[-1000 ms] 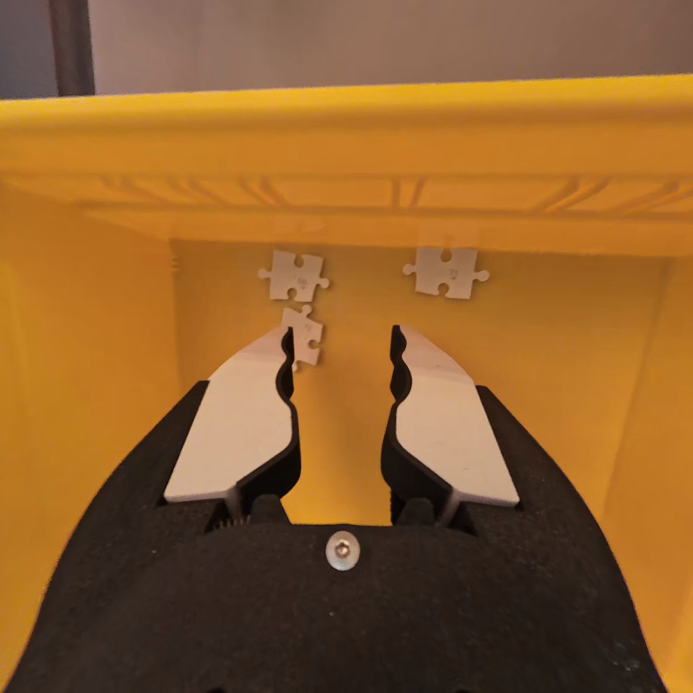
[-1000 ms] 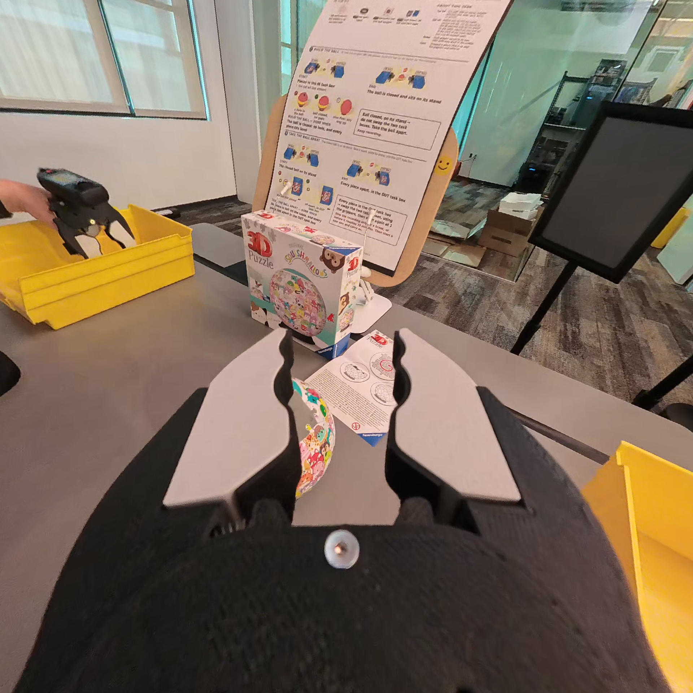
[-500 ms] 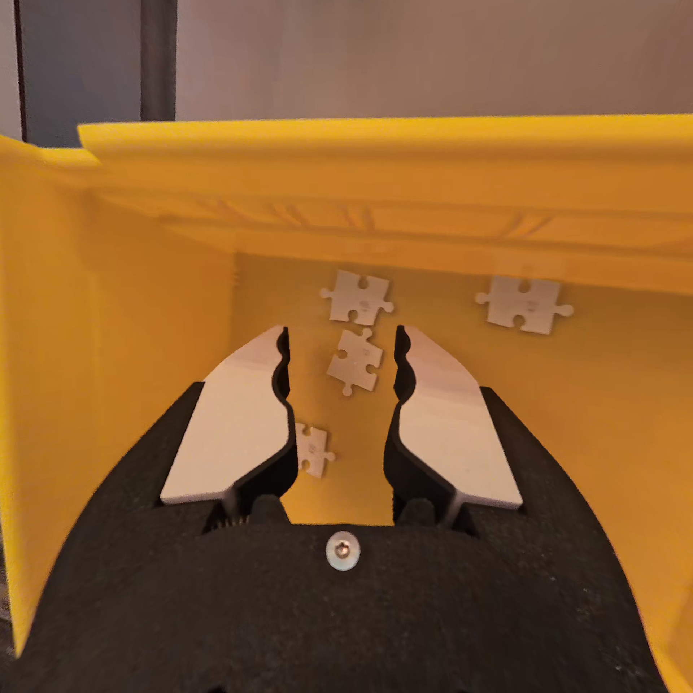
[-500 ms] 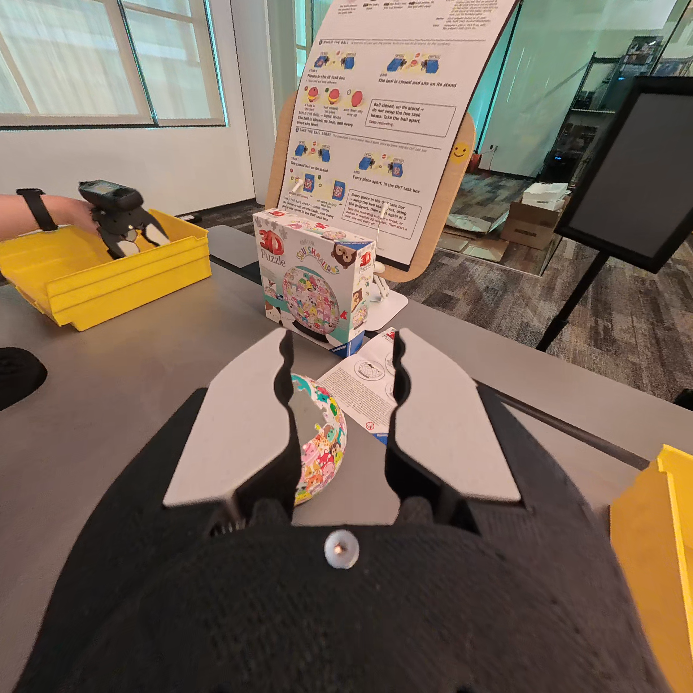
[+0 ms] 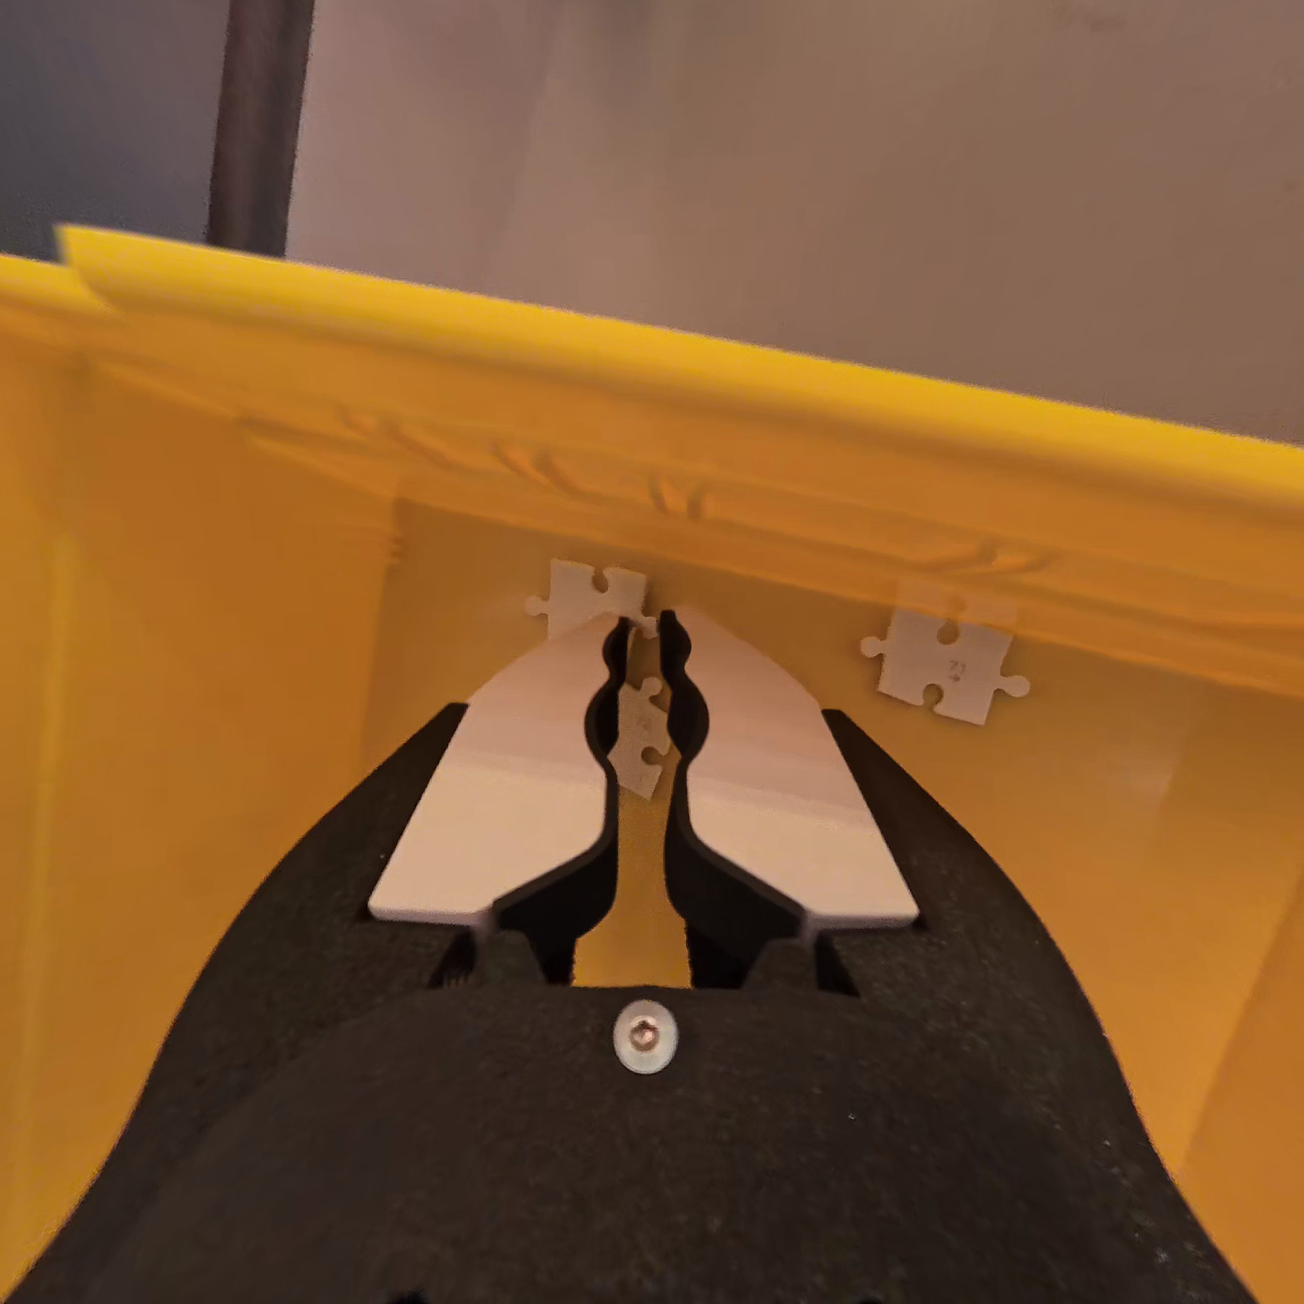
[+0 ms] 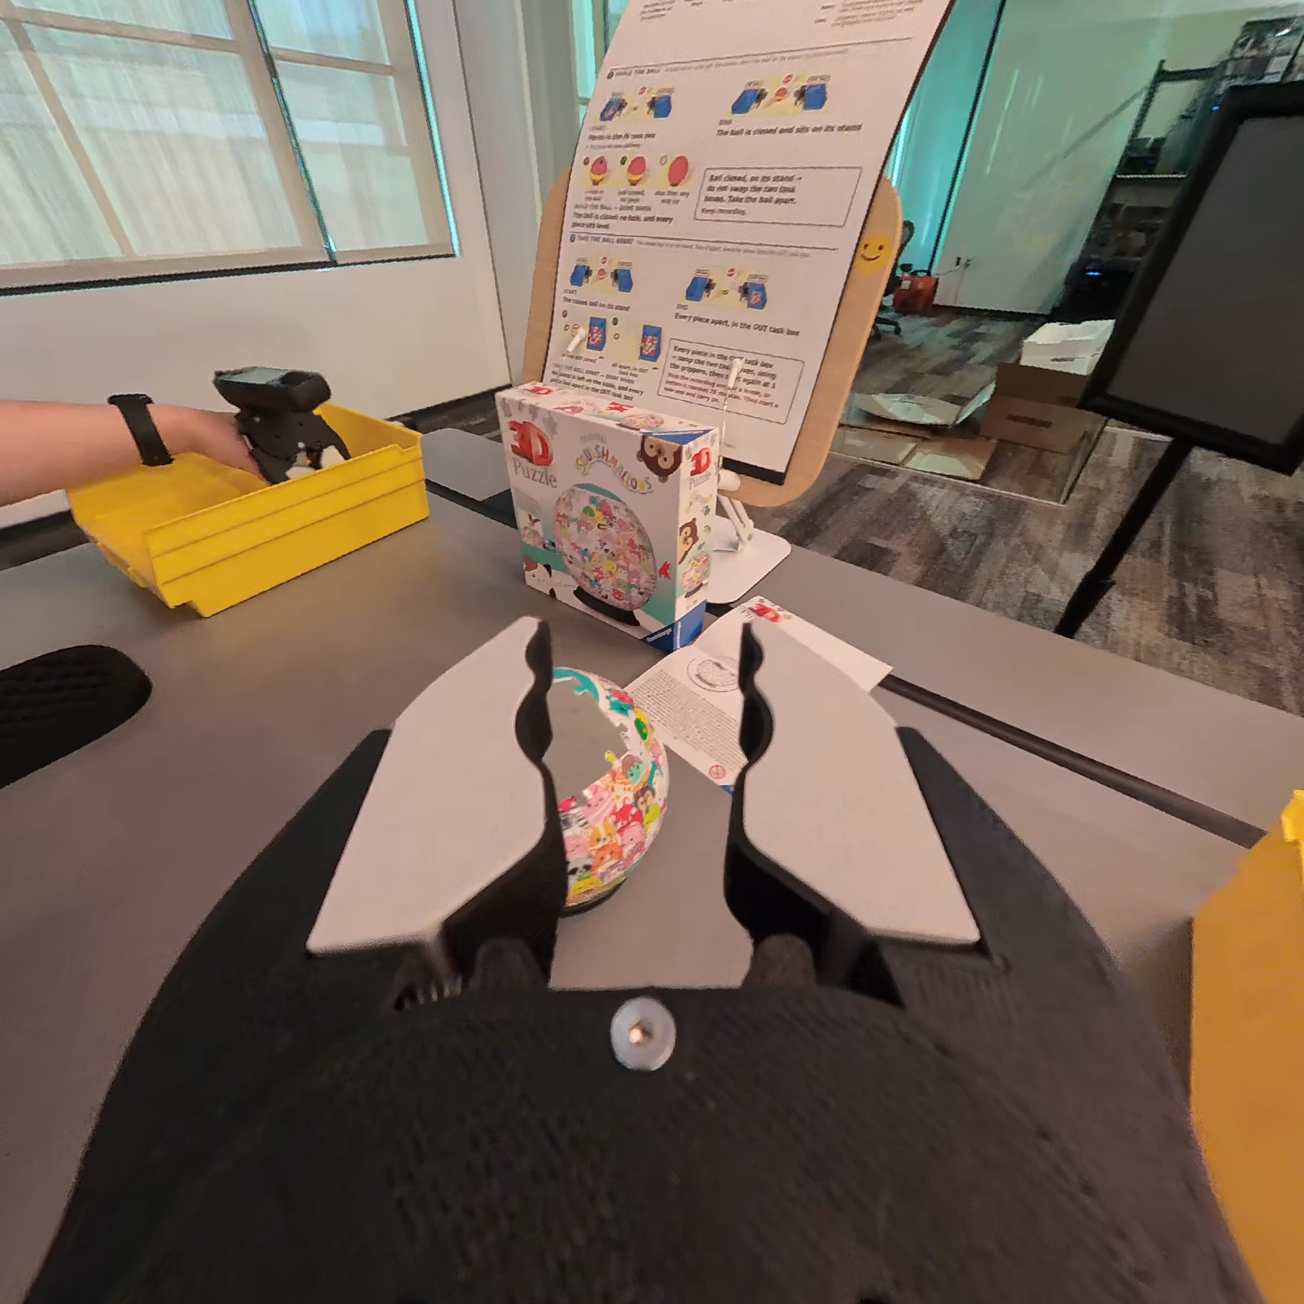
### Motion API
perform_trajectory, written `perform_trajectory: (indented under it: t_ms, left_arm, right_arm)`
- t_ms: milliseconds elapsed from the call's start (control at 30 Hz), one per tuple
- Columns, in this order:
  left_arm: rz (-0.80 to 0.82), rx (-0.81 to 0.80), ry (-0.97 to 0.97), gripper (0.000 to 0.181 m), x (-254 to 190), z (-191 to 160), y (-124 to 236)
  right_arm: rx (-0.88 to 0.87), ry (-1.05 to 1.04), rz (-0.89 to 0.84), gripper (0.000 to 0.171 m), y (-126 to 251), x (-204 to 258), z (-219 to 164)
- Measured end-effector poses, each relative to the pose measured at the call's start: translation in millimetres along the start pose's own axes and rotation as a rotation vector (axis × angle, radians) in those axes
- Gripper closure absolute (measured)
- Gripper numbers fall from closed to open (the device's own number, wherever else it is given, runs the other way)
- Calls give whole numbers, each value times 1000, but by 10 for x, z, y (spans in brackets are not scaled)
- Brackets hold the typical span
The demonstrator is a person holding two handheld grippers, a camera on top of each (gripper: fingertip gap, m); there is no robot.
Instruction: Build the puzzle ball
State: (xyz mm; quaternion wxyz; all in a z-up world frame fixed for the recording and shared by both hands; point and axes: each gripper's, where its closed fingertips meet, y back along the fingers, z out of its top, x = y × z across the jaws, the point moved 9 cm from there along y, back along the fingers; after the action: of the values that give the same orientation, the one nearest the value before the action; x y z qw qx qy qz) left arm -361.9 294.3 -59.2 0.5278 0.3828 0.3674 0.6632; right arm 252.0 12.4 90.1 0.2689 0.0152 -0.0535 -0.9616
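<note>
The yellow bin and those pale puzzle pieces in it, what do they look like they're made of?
The yellow bin looks like moulded plastic: smooth, slightly glossy walls with cast ribs under the rim. The puzzle pieces, such as the far right puzzle piece, look like thin, stiff plastic or card, matte pale grey; the view can't settle which. The left tool is nearly closed around one.

An open-plan office fitted out as a data-collection station. A grey counter (image 6: 296, 705) carries yellow parts bins (image 6: 282, 550) and a printed instruction board (image 6: 734, 212) on a stand. Behind it are large windows (image 6: 212, 127), wood-look plank flooring (image 6: 988, 550), cardboard boxes (image 6: 1037, 416) on the floor, glass partitions (image 6: 1044, 141), shelving (image 6: 1263, 56), and a dark screen on a tripod (image 6: 1228, 296).
</note>
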Motion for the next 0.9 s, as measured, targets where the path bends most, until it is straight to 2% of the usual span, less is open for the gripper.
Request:
perform_trajectory:
  t_ms: [233,367,467,567,667,767,900]
  left_arm:
    - [100,-93,197,179,-166,-21,497]
    - [149,-305,339,179,-478,64,1050]
    - [113,-505,378,179,-924,338,1465]
    - [4,-659,357,179,-1495,794,1688]
    - [-89,-748,303,179,-2055,1337,1645]
    - [-200,-850,284,179,-2532,1863,1388]
    - [-323,-976,259,179,-3080,2410,891]
  right_arm:
    - [-47,-21,112,120,31,142,-105]
    - [-62,-21,224,120,-63,355,-156]
    - [-88,1,351,123,-246,624,-135]
    - [-71,-1,549,124,-511,952,-89]
    - [-34,12,736,126,-786,1262,-50]
    - [-2,-6,875,127,-942,1486,-75]
    - [-60,-170,903,127,-733,1528,-314]
